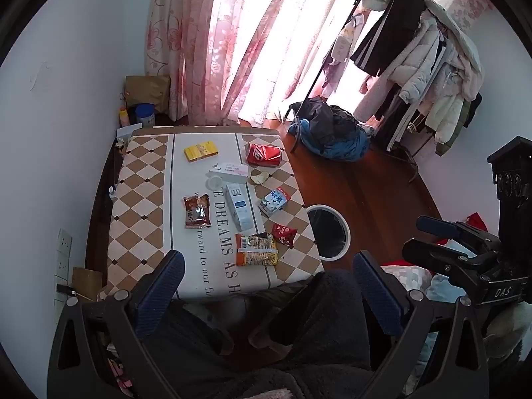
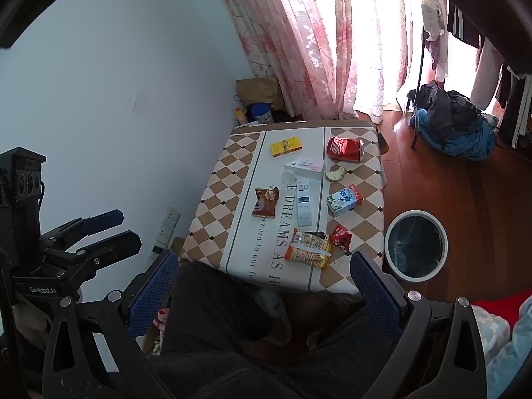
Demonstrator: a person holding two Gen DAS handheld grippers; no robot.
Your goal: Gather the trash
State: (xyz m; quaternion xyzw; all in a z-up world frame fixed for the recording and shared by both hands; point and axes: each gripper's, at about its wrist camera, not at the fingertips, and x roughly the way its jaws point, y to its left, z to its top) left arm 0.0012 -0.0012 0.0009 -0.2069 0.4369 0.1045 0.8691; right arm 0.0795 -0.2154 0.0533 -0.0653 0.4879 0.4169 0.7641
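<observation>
Trash scattered over the counter point(image 1: 139, 199), a low surface with a checkered cloth; bin point(image 2: 417, 246) standing on the wooden floor just beside the counter's right edge. Nothing collected yet, by the look of it.

Nearest piece: orange noodle wrapper point(image 2: 309, 247), close to the counter's near edge and not far from the bin. Lying ahead of and above the right claw point(image 2: 262, 286) in its own view, slightly to the bin side of centre, long axis running roughly across the view, tilted a little. Small red packet point(image 2: 341, 236) just beside the wrapper, between it and the bin. Farther from the bin: milk carton point(image 2: 344, 201), long white box point(image 2: 304, 206), brown snack bag point(image 2: 265, 202), crushed red can point(image 2: 344, 149), yellow box point(image 2: 286, 146).

Right claw spread wide, blue pads well apart, pinching nothing, touching nothing; hovering short of the counter's near edge, over dark clothing on the person's lap.

Left claw point(image 1: 266, 286) likewise spread wide and empty, likewise short of the near edge, on the side away from the bin.

Judged the better arm for the wrapper: the right, being on the bin side. Likely need: a forward reach and drop, with the wrist turned to close across the wrapper's short side. Risk of catching the red packet alongside.
</observation>
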